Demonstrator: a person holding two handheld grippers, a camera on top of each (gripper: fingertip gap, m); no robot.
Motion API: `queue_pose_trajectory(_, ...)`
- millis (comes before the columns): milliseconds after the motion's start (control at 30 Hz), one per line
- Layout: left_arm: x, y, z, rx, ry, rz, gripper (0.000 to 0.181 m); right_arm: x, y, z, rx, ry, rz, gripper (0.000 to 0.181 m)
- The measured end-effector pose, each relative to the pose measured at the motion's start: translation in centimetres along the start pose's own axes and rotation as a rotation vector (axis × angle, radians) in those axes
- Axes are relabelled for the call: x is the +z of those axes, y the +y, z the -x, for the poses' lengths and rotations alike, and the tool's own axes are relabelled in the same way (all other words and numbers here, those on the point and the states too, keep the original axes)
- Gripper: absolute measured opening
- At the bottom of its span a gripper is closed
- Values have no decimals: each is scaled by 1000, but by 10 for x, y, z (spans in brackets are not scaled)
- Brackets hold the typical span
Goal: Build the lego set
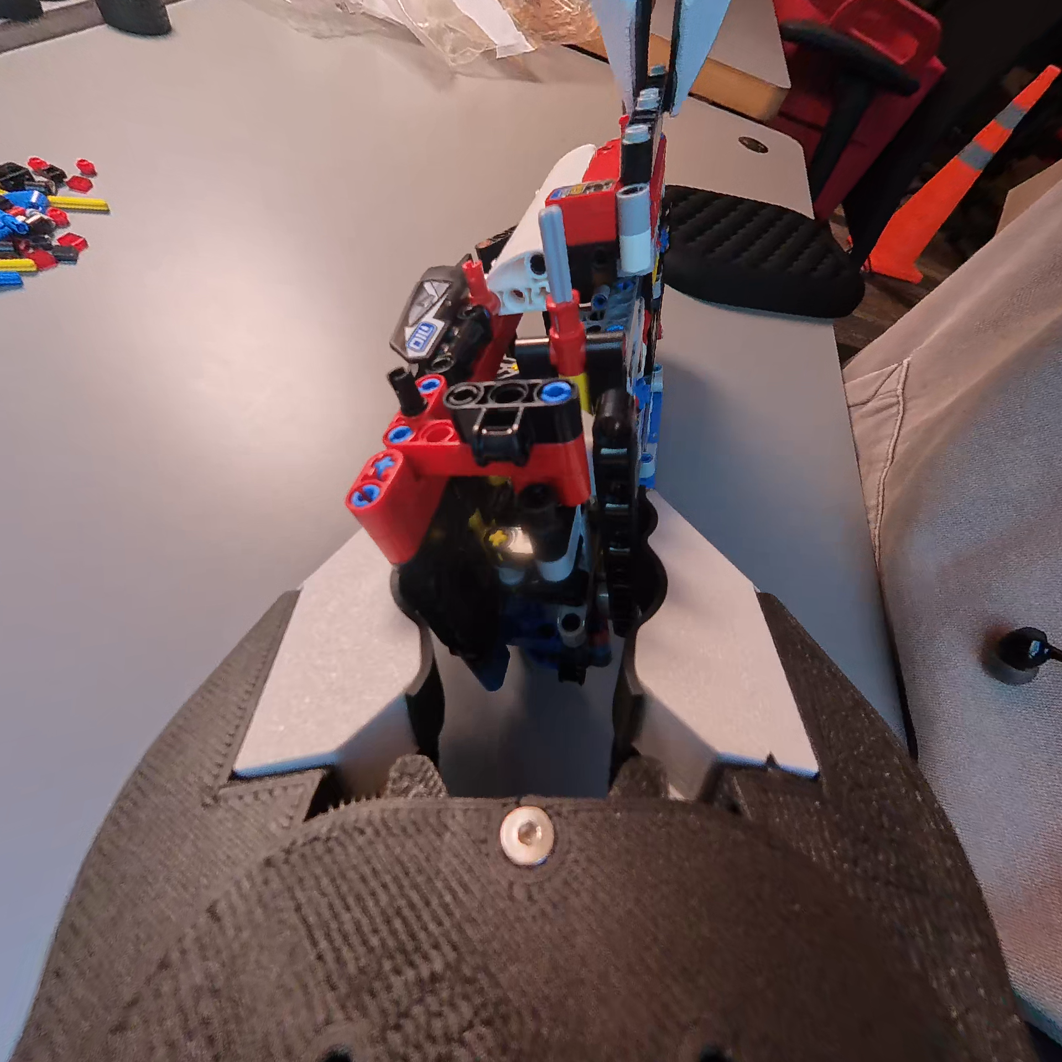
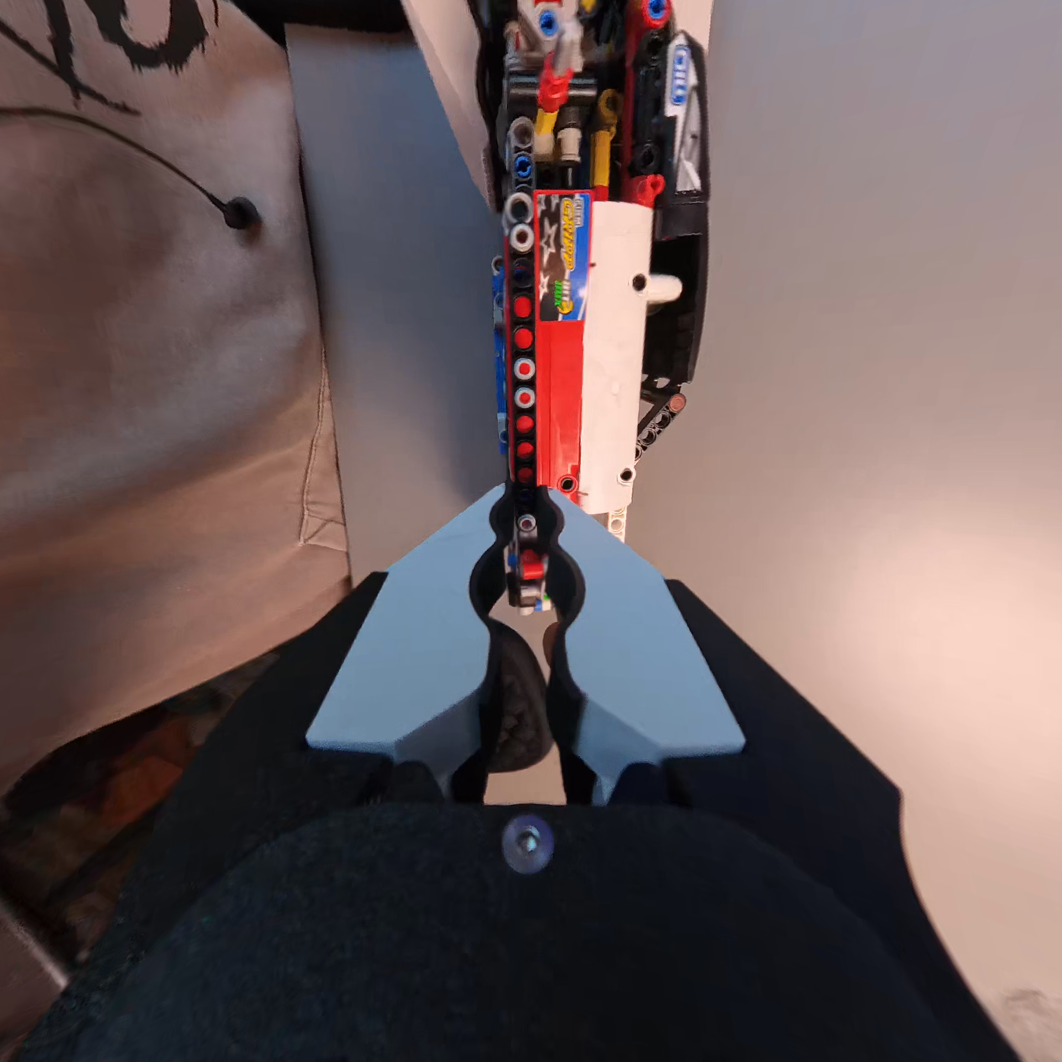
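A half-built lego model of red, black, white and blue parts is held in the air between both grippers. In the left wrist view my left gripper [image 1: 526, 551] is shut on the near end of the model [image 1: 506, 437]; the far end rises to the right gripper's fingers [image 1: 695, 52] at the top. In the right wrist view my right gripper [image 2: 526, 517] is shut on a long black beam [image 2: 523, 368] with red pins along the model's edge, beside its red and white panels [image 2: 597, 356]. The left gripper's fingers [image 2: 454, 115] show at the top.
A pile of loose red, blue, black and yellow pieces [image 1: 40, 218] lies on the grey table [image 1: 230, 345] at far left. Clear plastic bags [image 1: 437, 29] lie at the back. A person's light sweatshirt [image 1: 971, 460] is at the right. An orange cone [image 1: 954, 172] stands beyond the table. The tips of one gripper are about 12 cm away from the tips of the other.
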State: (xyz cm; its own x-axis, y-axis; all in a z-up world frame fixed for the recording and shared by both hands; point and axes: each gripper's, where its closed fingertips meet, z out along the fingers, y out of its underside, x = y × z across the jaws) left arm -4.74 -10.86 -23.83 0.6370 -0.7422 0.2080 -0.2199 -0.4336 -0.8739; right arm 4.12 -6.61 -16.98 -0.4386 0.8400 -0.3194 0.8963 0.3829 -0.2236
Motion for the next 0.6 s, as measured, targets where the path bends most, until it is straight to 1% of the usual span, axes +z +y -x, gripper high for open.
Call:
queue_pose_trajectory(67, 1, 0, -1, -4, 2, 1, 70, 0, 3, -2, -104, 75, 54, 4)
queue_pose_trajectory(100, 1, -1, 0, -13, 5, 0, 70, 0, 3, -4, -113, 95, 71, 4)
queue_pose_trajectory(133, 1, 0, -1, -13, 7, 0, 70, 1, 2, -2, -71, 67, 67, 4)
queue_pose_trajectory(200, 1, 0, -2, 11, -1, 1, 70, 2, 1, 4, 61, -33, 24, 5)
queue_pose_trajectory(233, 0, 0, -2, 12, -2, 1, 70, 2, 0, 4, 83, -46, -1, 5)
queue_pose_trajectory(333, 0, 0, -2, 6, 8, 0, 70, 1, -1, 4, 58, -36, -53, 5)
queue_pose_trajectory(400, 1, 1, -3, 13, 9, 2, 70, 2, -1, 5, 46, -25, -61, 5)
queue_pose_trajectory(500, 1, 1, -4, 35, 2, 4, 70, 1, -4, 3, 13, 3, -70, 20)
queue_pose_trajectory(600, 1, 1, -4, 33, 2, 3, 70, -8, -19, 3, -27, 21, -131, 23)
